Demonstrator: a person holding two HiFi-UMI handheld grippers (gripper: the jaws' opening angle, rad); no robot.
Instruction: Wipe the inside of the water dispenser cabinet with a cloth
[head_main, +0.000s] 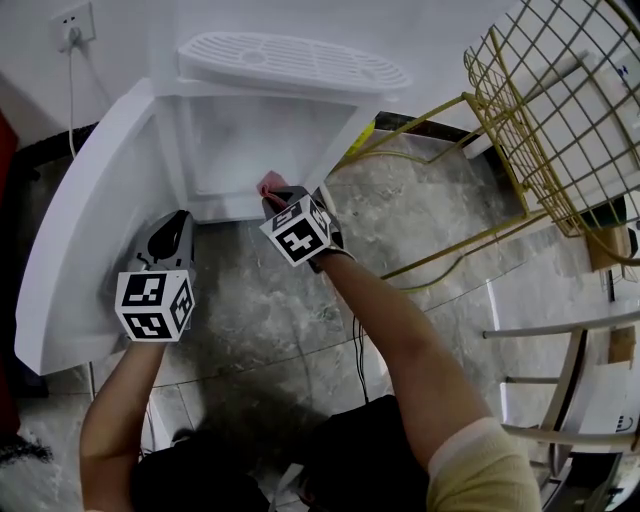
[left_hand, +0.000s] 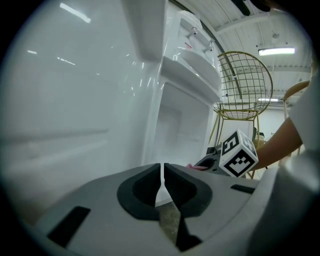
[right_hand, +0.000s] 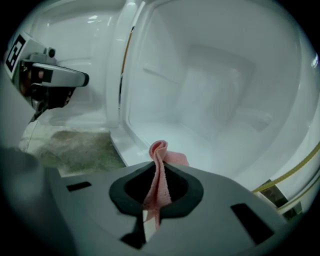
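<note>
The white water dispenser (head_main: 290, 62) stands with its lower cabinet (head_main: 255, 140) open and the door (head_main: 85, 230) swung out to the left. My right gripper (head_main: 276, 197) is shut on a pink cloth (head_main: 270, 183) at the cabinet's front lip. In the right gripper view the cloth (right_hand: 159, 172) sticks up pinched between the jaws, with the bare white cabinet interior (right_hand: 210, 95) straight ahead. My left gripper (head_main: 178, 224) hovers beside the door's inner face, shut with nothing in it. The left gripper view shows the closed jaws before the door (left_hand: 70, 100).
A gold wire chair (head_main: 545, 110) stands right of the dispenser, its legs (head_main: 440, 255) reaching across the marble floor (head_main: 250, 330). A wall socket (head_main: 72, 25) with a cable is at the back left. White metal furniture (head_main: 560, 340) stands at the right.
</note>
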